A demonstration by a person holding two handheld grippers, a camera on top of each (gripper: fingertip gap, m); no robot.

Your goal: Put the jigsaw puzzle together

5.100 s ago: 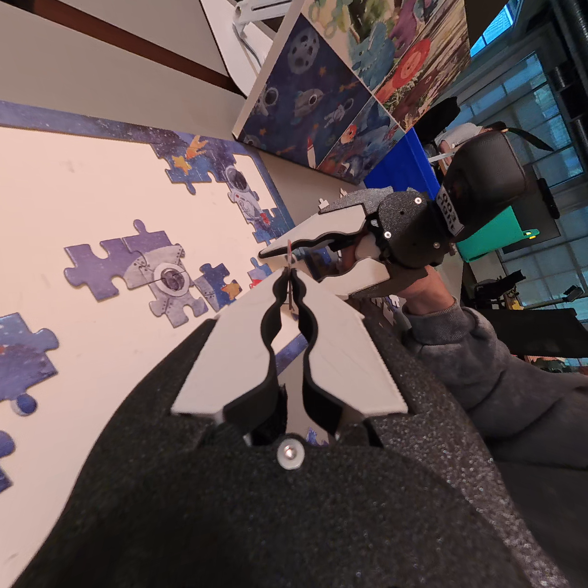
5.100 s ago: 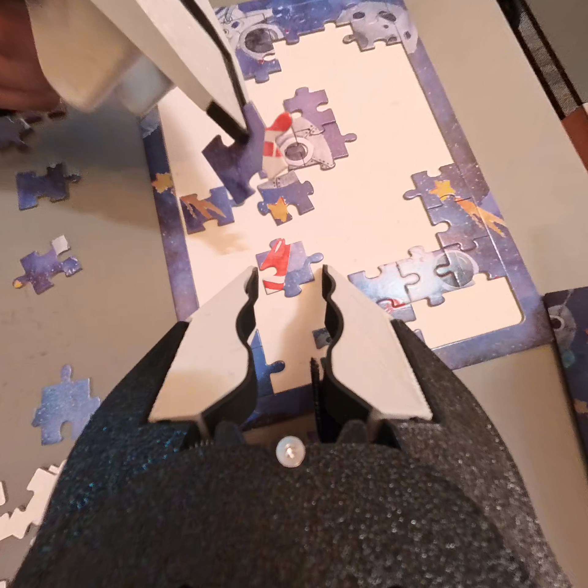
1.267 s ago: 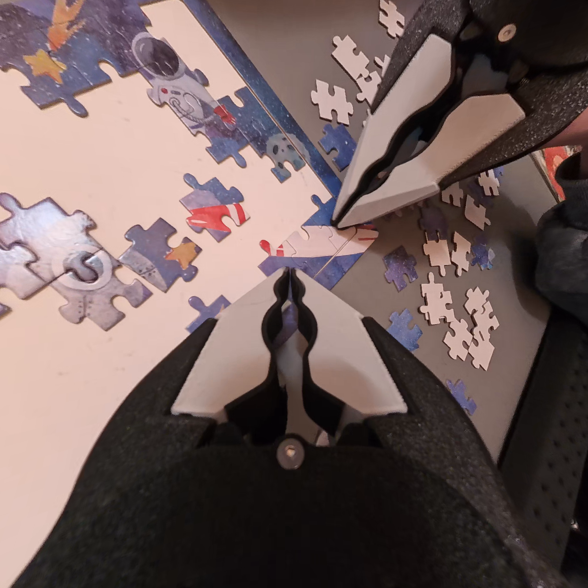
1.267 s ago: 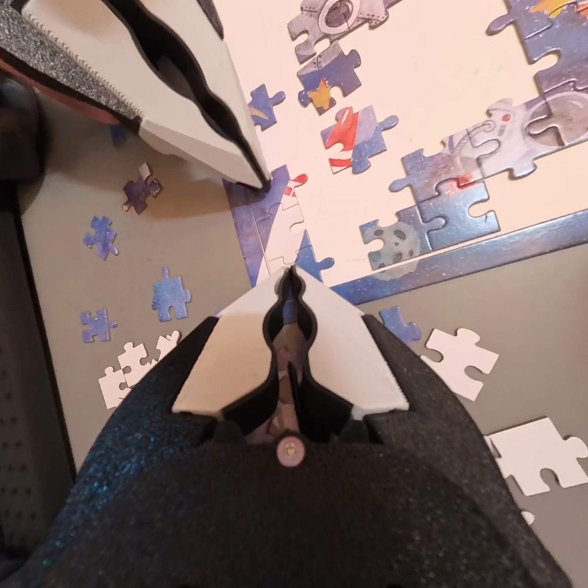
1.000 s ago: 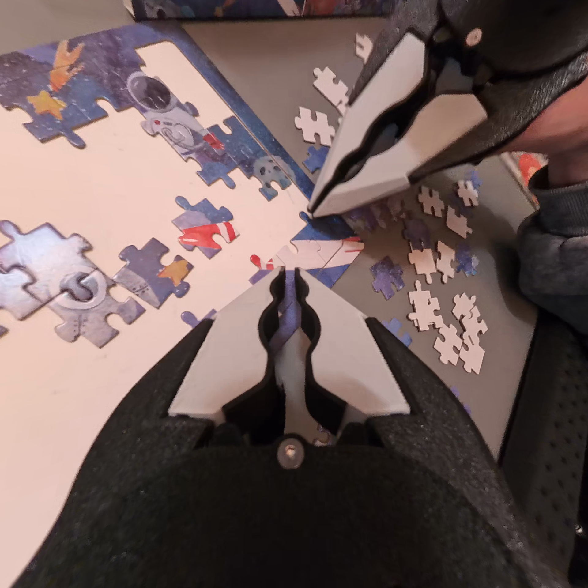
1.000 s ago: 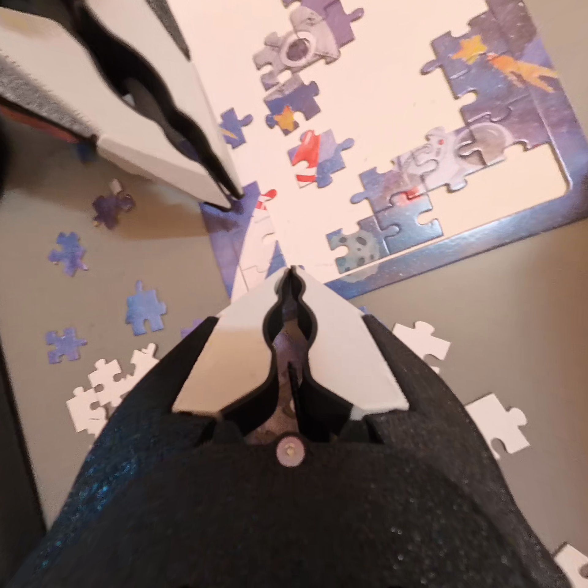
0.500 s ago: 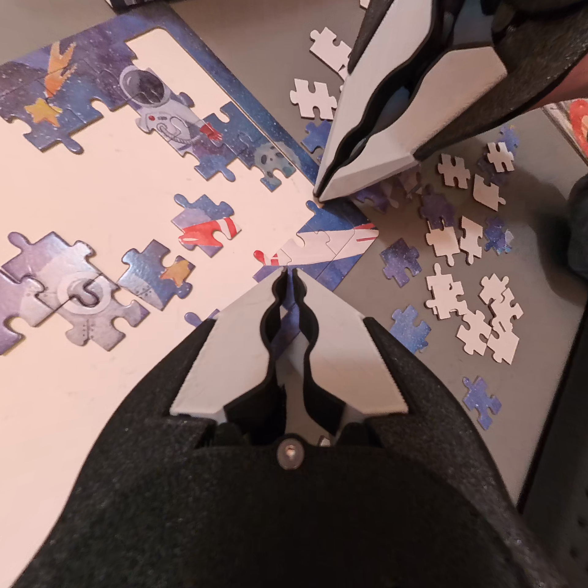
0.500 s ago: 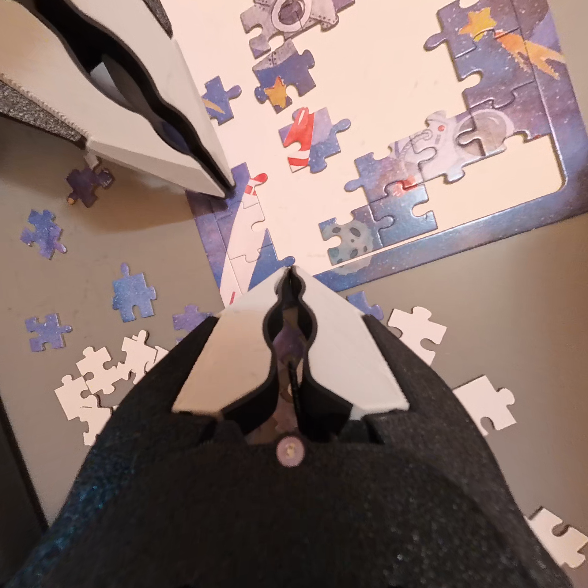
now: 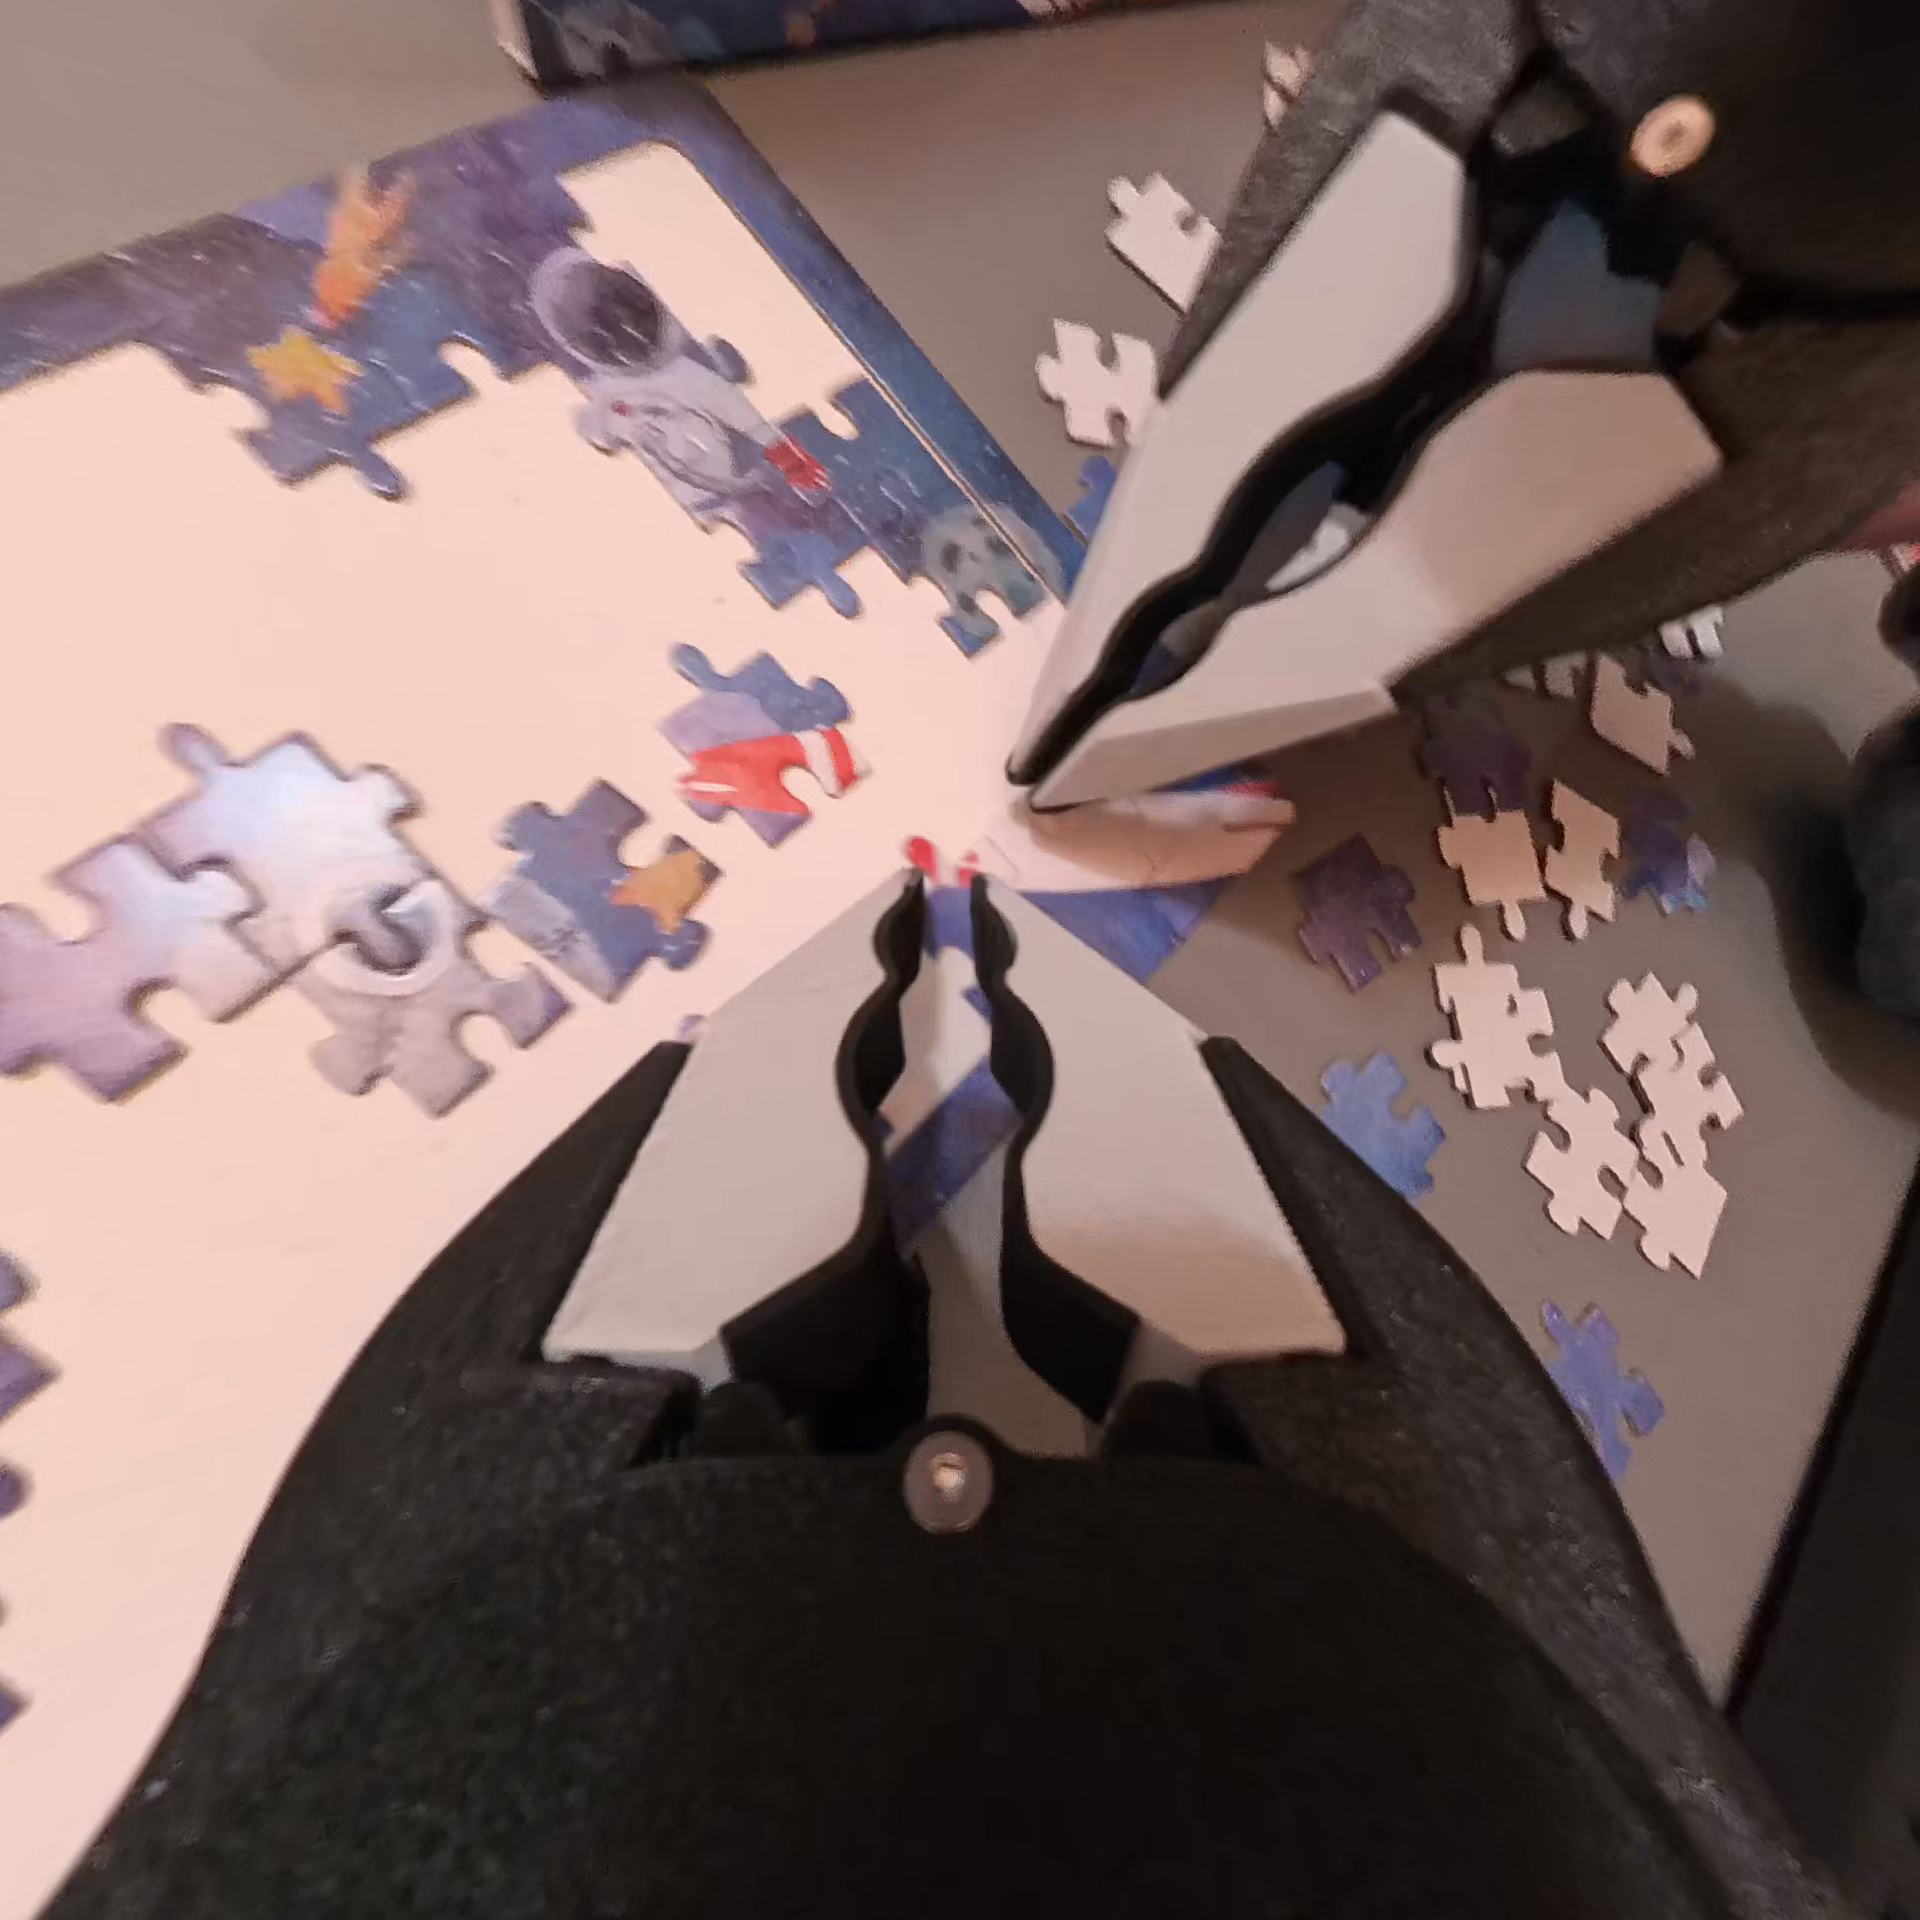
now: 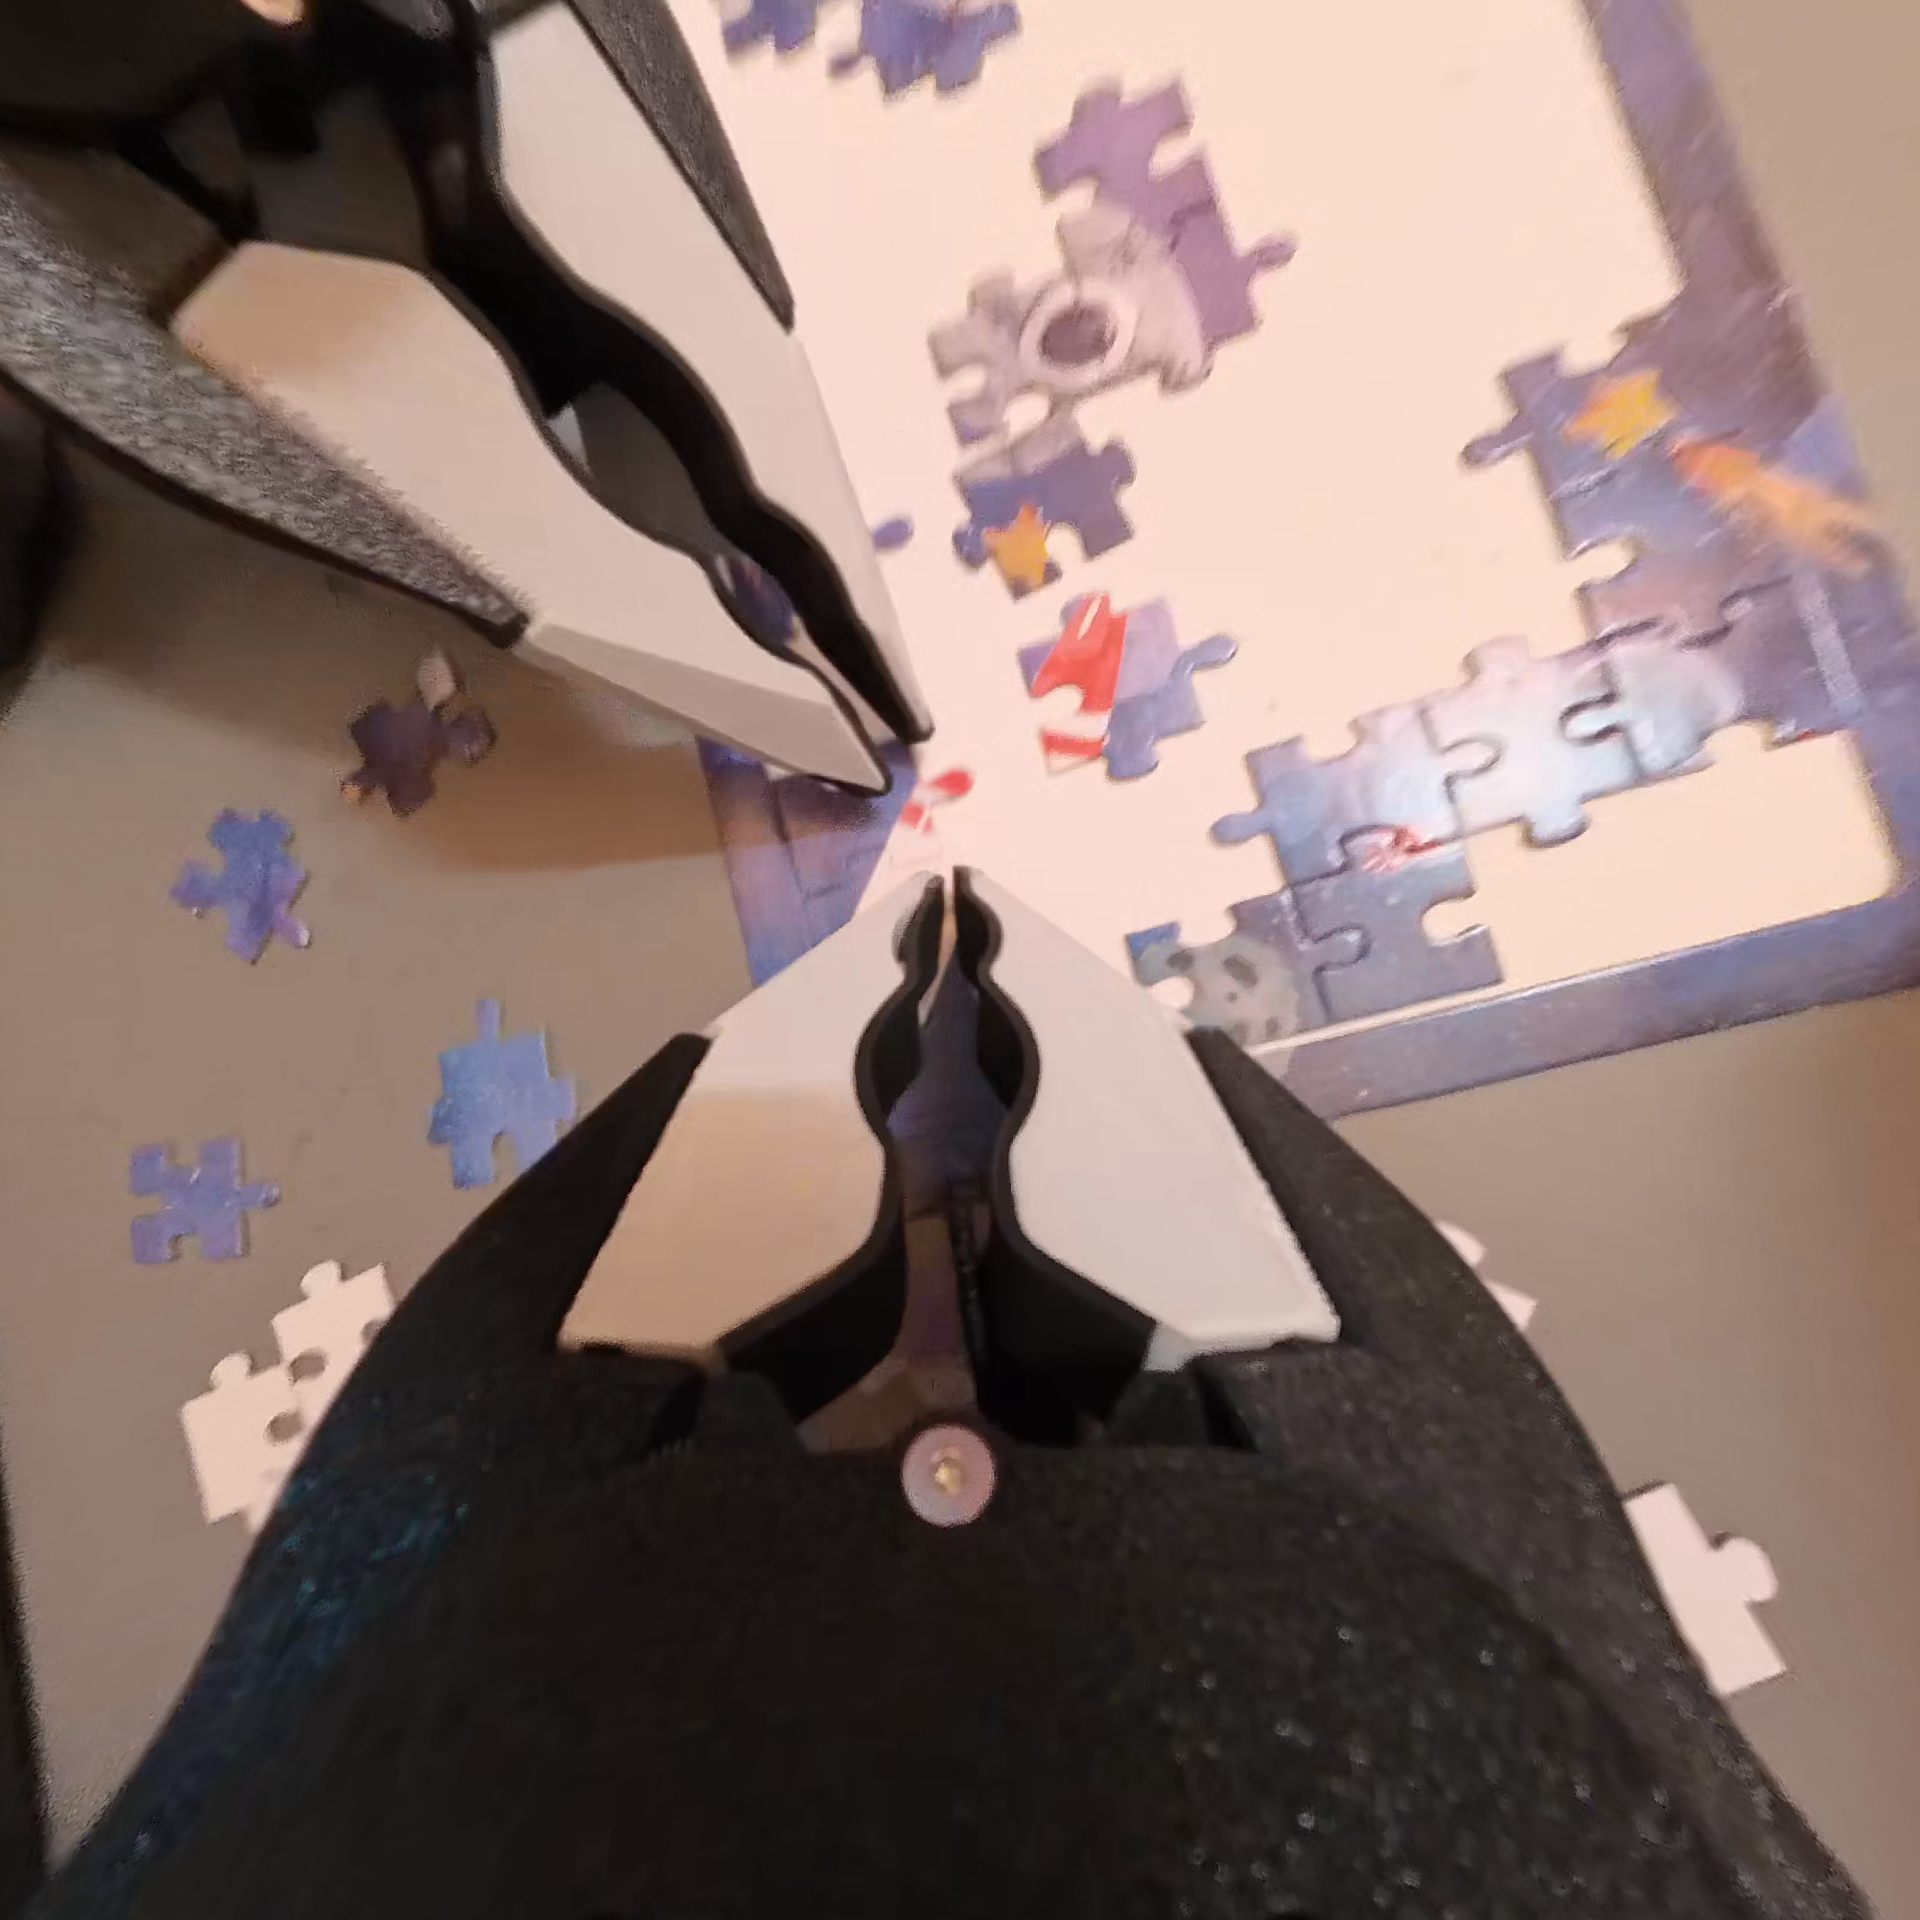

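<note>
Grey tabletop carries the puzzle tray, cream-floored with a blue starry border, and a scatter of loose pieces to its right, many lying blank side up.

Left to right in the left wrist view: a joined grey porthole group lies on the tray floor, then a star piece and a red-and-white striped piece, each loose and apart from the others. The left gripper stands over the tray's near corner, its jaws slightly apart with nothing between the tips. Just beyond lies the rocket section, white with red stripes on blue, at the corner. The right gripper bears down on that section, tips drawn nearly together; a dark sliver shows deep between its fingers, and I cannot tell whether it is a held piece.

Judgement: the step in hand is seating the rocket section into the corner. Recommended practice: press flat with blunt tips, one gripper steadying the border while the other pushes straight down at the joints, avoiding sideways drag that would disturb the neighbouring loose pieces. Both frames are blurred, so flushness of the seams cannot be confirmed.
</note>
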